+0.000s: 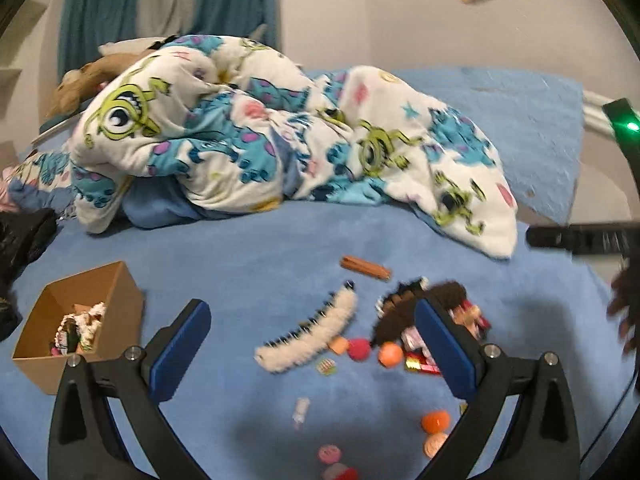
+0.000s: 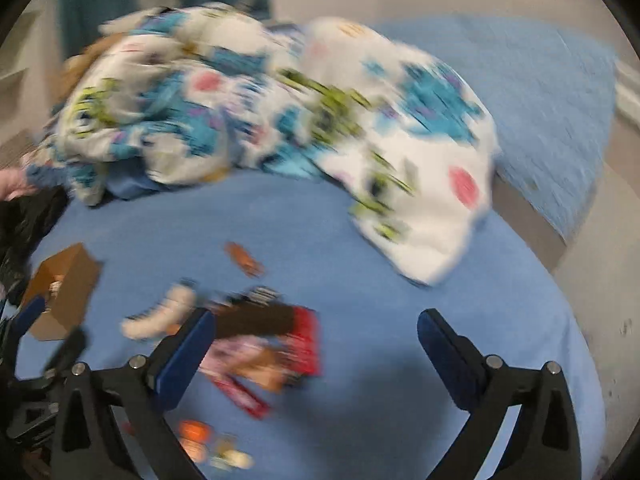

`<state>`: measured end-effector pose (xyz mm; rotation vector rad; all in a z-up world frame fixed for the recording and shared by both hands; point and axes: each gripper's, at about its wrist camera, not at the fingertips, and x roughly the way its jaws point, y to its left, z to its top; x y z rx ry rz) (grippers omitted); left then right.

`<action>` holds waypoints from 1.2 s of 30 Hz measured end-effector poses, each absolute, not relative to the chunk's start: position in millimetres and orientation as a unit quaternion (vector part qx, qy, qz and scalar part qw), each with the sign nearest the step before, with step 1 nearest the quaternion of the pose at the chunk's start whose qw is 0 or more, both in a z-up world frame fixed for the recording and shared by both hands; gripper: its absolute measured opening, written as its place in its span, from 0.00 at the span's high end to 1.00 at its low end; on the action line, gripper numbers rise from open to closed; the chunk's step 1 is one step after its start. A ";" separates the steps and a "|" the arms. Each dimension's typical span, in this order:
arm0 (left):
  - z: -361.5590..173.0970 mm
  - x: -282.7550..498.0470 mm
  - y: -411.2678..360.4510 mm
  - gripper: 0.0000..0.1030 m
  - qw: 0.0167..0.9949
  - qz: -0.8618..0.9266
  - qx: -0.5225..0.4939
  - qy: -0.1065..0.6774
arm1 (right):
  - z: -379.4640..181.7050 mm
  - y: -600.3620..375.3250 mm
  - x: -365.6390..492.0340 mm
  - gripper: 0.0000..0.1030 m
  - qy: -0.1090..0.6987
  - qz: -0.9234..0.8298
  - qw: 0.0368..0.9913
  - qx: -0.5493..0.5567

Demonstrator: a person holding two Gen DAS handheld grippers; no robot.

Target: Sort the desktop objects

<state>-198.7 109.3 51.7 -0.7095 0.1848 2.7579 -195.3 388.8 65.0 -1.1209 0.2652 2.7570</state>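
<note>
My left gripper (image 1: 312, 344) and right gripper (image 2: 316, 344) both hang spread wide, empty, above the bed (image 1: 240, 248). The white fuzzy hair claw (image 1: 312, 330) lies amid the clutter, right of the cardboard box (image 1: 116, 288); it looks light, plush over stiff plastic, so I'd pinch across its middle.

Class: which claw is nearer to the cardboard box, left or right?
Left. The left claw hangs open just right of the cardboard box; the right claw is open farther right, past the clutter.
</note>
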 end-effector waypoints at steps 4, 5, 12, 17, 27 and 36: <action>38.5 -194.7 126.2 0.00 0.149 0.951 -0.258 0.084 | 38.0 414.9 -186.2 0.00 0.130 0.909 0.074 -0.390; 36.6 -194.3 128.8 0.00 0.152 0.949 -0.263 0.086 | 31.8 412.4 -189.3 0.00 0.123 0.906 0.074 -0.397; 32.8 -187.2 129.5 0.00 0.162 0.945 -0.266 0.099 | 5.9 371.2 -216.9 0.00 0.023 0.908 0.089 -0.408; 30.4 -188.2 123.8 0.00 0.168 0.944 -0.271 0.084 | -10.9 344.0 -239.4 0.00 -0.057 0.898 0.099 -0.425; 29.3 -188.4 120.5 0.00 0.172 0.943 -0.275 0.076 | -35.9 356.6 -256.7 0.00 -0.053 0.877 0.130 -0.459; 28.4 -187.8 126.0 0.00 0.182 0.939 -0.280 0.082 | -48.8 332.6 -263.8 0.17 -0.069 0.872 0.098 -0.475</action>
